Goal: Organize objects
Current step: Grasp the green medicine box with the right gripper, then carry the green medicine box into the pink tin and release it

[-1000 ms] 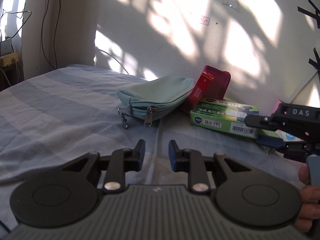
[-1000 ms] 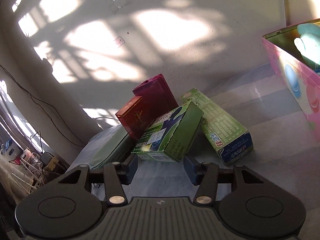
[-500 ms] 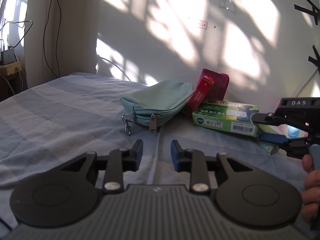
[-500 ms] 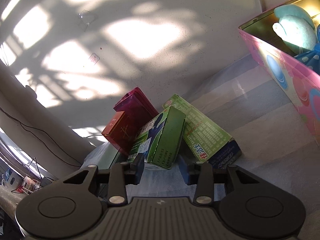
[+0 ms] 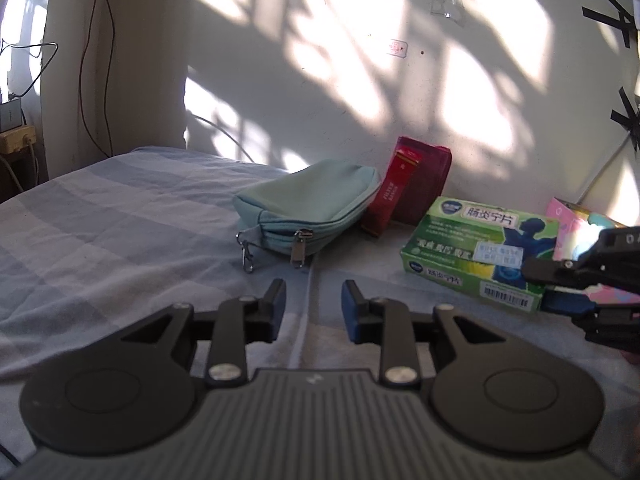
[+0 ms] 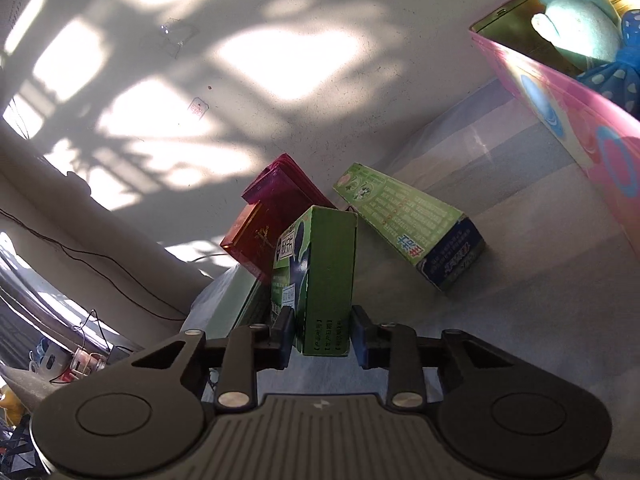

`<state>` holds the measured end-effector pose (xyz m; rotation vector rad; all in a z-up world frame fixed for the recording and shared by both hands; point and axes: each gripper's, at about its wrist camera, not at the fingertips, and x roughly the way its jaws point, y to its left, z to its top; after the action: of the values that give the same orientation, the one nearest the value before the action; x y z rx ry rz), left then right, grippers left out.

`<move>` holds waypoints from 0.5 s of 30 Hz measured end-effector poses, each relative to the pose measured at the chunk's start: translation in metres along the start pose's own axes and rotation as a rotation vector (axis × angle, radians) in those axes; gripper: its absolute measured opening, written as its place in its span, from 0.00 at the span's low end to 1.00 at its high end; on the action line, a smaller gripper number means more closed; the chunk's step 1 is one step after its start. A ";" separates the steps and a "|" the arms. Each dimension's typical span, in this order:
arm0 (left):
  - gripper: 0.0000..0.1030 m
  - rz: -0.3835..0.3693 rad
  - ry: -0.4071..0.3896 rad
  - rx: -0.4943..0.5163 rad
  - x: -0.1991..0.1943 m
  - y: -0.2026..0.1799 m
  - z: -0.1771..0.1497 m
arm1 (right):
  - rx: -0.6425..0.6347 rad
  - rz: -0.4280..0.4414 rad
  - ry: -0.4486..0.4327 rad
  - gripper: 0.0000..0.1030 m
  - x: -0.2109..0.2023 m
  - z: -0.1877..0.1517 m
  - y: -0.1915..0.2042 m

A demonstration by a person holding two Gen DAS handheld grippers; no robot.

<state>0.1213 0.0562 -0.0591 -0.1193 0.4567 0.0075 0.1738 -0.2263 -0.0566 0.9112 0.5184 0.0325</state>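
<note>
We see a white wall (image 5: 340, 92) w/ bright sun patches & branchy shadows. Bed (image 5: 120, 216) has a blue-grey checked sheet. Black tape strips (image 5: 612, 20) at upper right, thin cables (image 5: 86, 60) run down the wall at left.

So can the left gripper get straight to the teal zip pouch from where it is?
Probably yes. The left gripper is empty, and only bare bedspread lies between it and the teal pouch; the right gripper is off at the green box.
</note>
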 end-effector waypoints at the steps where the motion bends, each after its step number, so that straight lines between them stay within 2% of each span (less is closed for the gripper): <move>1: 0.32 -0.006 -0.001 0.003 -0.001 0.000 0.000 | 0.026 0.019 0.021 0.26 -0.017 -0.006 -0.008; 2: 0.32 -0.013 -0.002 0.008 -0.001 -0.001 0.000 | 0.048 0.032 0.036 0.26 -0.031 -0.010 -0.015; 5: 0.43 -0.060 -0.006 0.037 -0.004 -0.004 -0.001 | 0.128 0.071 0.078 0.26 -0.089 -0.031 -0.043; 7: 0.44 -0.091 -0.002 0.062 -0.006 -0.010 -0.002 | 0.098 0.053 0.046 0.30 -0.132 -0.043 -0.054; 9: 0.44 -0.177 0.026 0.037 -0.011 -0.017 -0.002 | 0.011 -0.037 -0.007 0.39 -0.165 -0.054 -0.053; 11: 0.45 -0.303 0.063 0.011 -0.016 -0.030 -0.001 | -0.098 -0.171 -0.111 0.71 -0.196 -0.068 -0.048; 13: 0.45 -0.394 0.077 0.040 -0.024 -0.057 -0.004 | -0.221 -0.249 -0.174 0.73 -0.213 -0.079 -0.037; 15: 0.45 -0.481 0.094 0.100 -0.031 -0.085 -0.008 | -0.360 -0.295 -0.182 0.74 -0.215 -0.089 -0.024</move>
<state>0.0928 -0.0289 -0.0432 -0.1293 0.5125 -0.4941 -0.0581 -0.2271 -0.0300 0.4743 0.4539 -0.2167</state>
